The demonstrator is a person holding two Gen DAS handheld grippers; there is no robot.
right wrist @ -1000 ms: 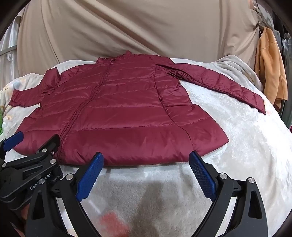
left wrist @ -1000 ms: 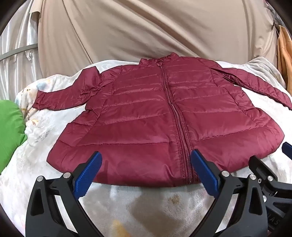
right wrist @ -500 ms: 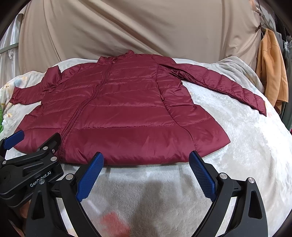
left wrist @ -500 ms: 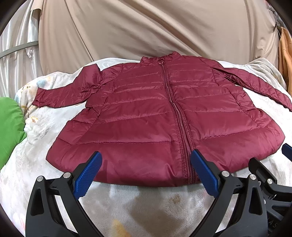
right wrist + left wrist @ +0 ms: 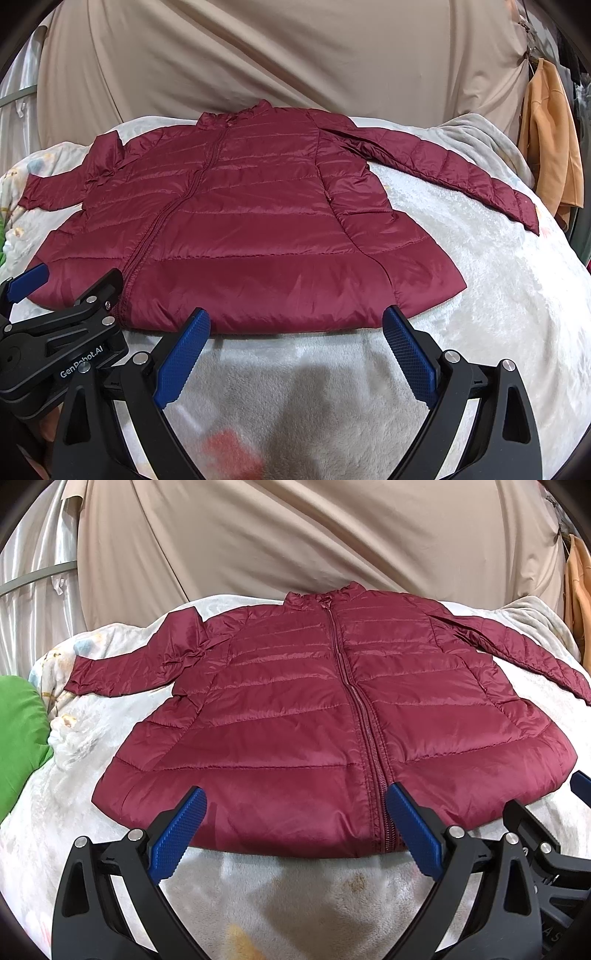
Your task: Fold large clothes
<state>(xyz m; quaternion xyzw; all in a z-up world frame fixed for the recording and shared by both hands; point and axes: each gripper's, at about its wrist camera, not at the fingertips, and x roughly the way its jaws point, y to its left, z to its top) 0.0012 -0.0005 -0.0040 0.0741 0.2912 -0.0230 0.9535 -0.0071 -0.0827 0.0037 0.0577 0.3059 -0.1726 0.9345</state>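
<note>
Both tools sit low in their frames, spread wide and holding nothing: the left gripper (image 5: 295,830) frames the jacket's hem around the zipper (image 5: 354,701), and the right gripper (image 5: 295,350) hangs just short of the hem at lower centre. Beyond them the maroon puffer jacket (image 5: 251,221) lies flat, zipped, front up on the pale fleece blanket (image 5: 498,295), filling the middle of each frame. Its slick shell looks likely to slip from a shallow pinch, and the plush blanket could be caught along with the hem. Farther back, the left sleeve (image 5: 147,668) is bunched at upper left, so a fold may turn out lopsided.
</note>
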